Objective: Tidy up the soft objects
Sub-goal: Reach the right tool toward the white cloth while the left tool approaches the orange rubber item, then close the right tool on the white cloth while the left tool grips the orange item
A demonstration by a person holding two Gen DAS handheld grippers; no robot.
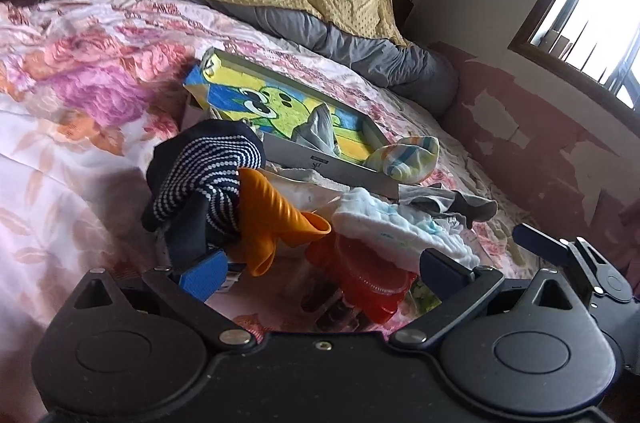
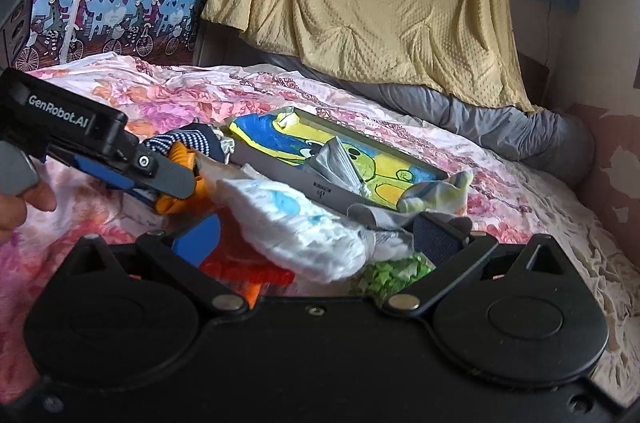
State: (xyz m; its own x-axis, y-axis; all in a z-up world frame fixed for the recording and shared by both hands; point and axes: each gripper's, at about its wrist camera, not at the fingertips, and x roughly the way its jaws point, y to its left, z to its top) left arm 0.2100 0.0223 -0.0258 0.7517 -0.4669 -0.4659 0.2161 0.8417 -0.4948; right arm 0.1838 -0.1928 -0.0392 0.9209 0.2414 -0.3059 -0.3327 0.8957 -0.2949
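Observation:
A shallow grey tray (image 1: 340, 171) with a green cartoon picture lies on the floral bedspread (image 1: 80, 103). A grey sock (image 1: 320, 127) rests inside it, and a pastel striped sock (image 1: 412, 155) hangs over its near corner. In front lie a navy dotted sock (image 1: 200, 175), an orange rubber glove (image 1: 272, 215), a white padded cloth (image 1: 392, 227), a red plastic piece (image 1: 368, 279) and another grey sock (image 1: 464, 203). My left gripper (image 1: 324, 271) is open over the glove and the red piece. My right gripper (image 2: 320, 235) is open, its fingers on either side of the white cloth (image 2: 296, 223).
A grey rolled quilt (image 2: 500, 123) and a hanging yellow blanket (image 2: 380, 3) bound the bed's far side. A peeling wall (image 1: 540, 127) and a window (image 1: 600, 3) stand to the right. Green shredded bits (image 2: 392, 271) lie under the right gripper. A hand (image 2: 24, 199) holds the left gripper.

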